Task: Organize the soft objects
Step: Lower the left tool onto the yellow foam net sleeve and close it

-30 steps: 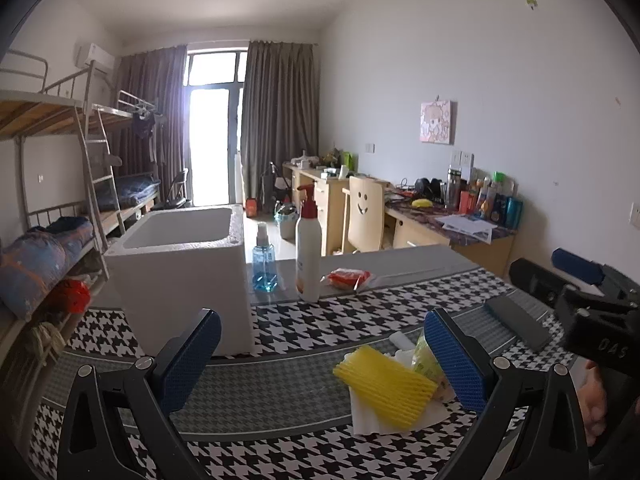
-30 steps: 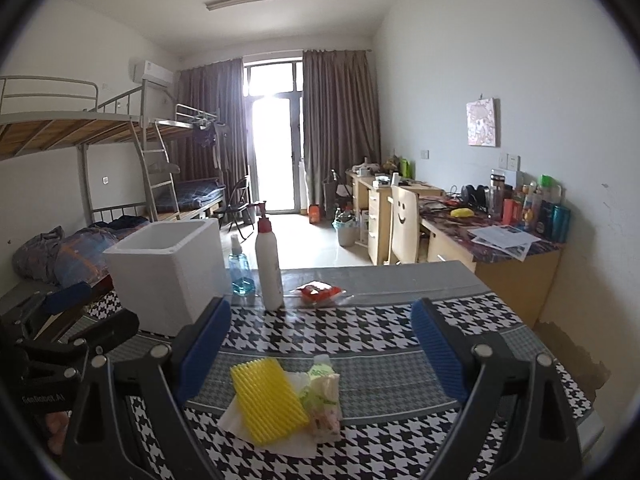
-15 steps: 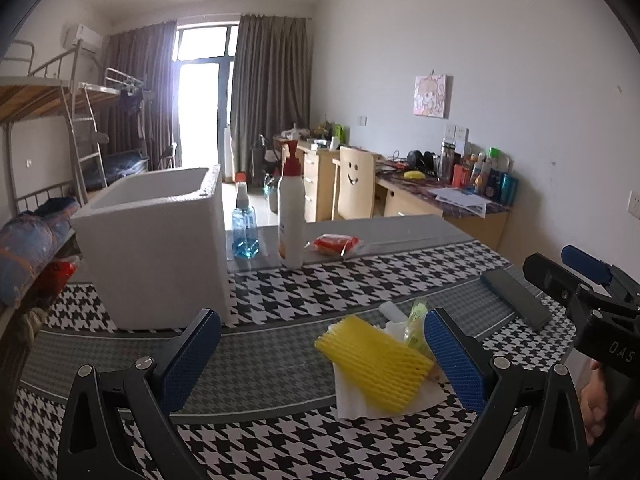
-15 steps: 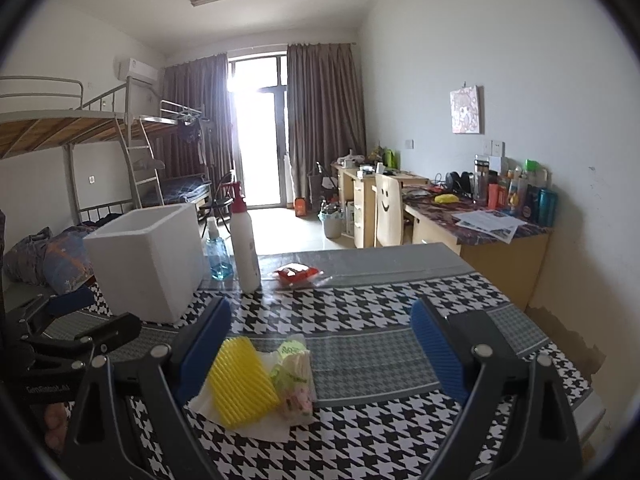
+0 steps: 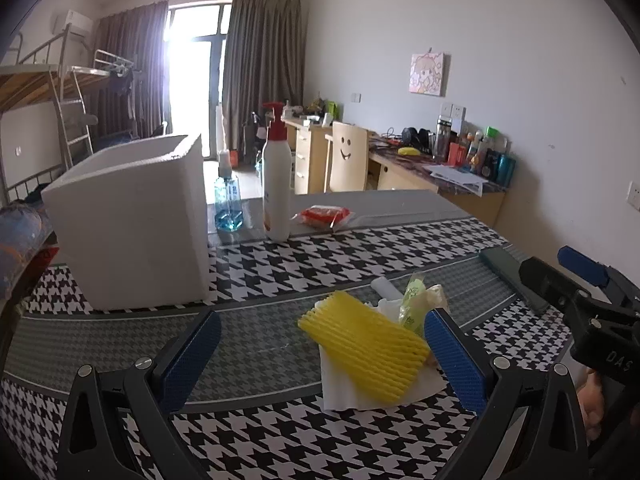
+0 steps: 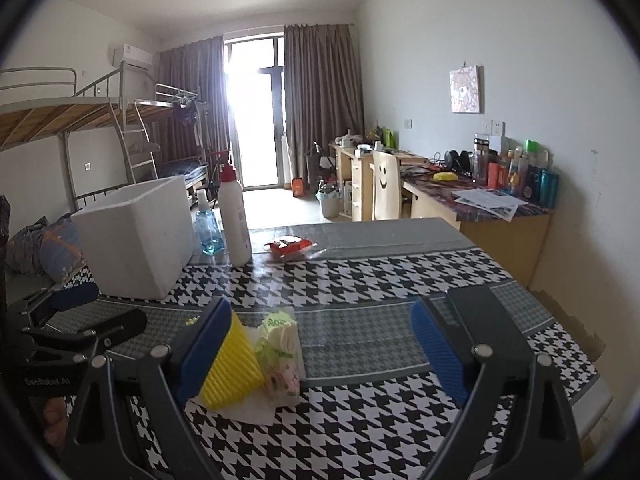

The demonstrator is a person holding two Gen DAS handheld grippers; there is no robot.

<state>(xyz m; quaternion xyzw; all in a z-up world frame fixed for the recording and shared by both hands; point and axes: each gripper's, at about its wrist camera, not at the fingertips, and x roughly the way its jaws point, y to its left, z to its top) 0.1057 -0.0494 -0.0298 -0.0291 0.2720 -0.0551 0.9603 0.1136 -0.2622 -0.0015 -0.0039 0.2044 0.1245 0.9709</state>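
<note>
Both tools hang low over a bench (image 5: 120, 332) covered in a black-and-white houndstooth cloth with grey bands. The left hand-held gripper (image 5: 320, 358) has its blue-padded jaws spread wide with nothing between them, and the right hand-held gripper (image 6: 320, 352) is likewise spread wide and grips nothing. The soft things lie in a small heap near the front of the bench: a yellow ribbed foam net (image 5: 366, 346) rests on a white paper tissue (image 5: 344, 394), and just beside it on the right lies a pack of wipes with green print (image 6: 280, 354). In the left wrist view the foam net sits toward the right side of the jaw gap, close to the right pad but apart from it. In the right wrist view the heap lies at the left of the gap, the left pad overlapping the net; whether it touches I cannot tell. A white foam box (image 5: 132, 224), open at the top, stands farther back on the left. To its right stand a small blue spray bottle (image 5: 228, 204) and a tall white pump bottle with a red head (image 5: 277, 188), and a red packet in clear wrap (image 5: 326, 214) lies just right of that. A dark flat block (image 5: 508, 272) lies at the right edge of the bench in the left wrist view
</note>
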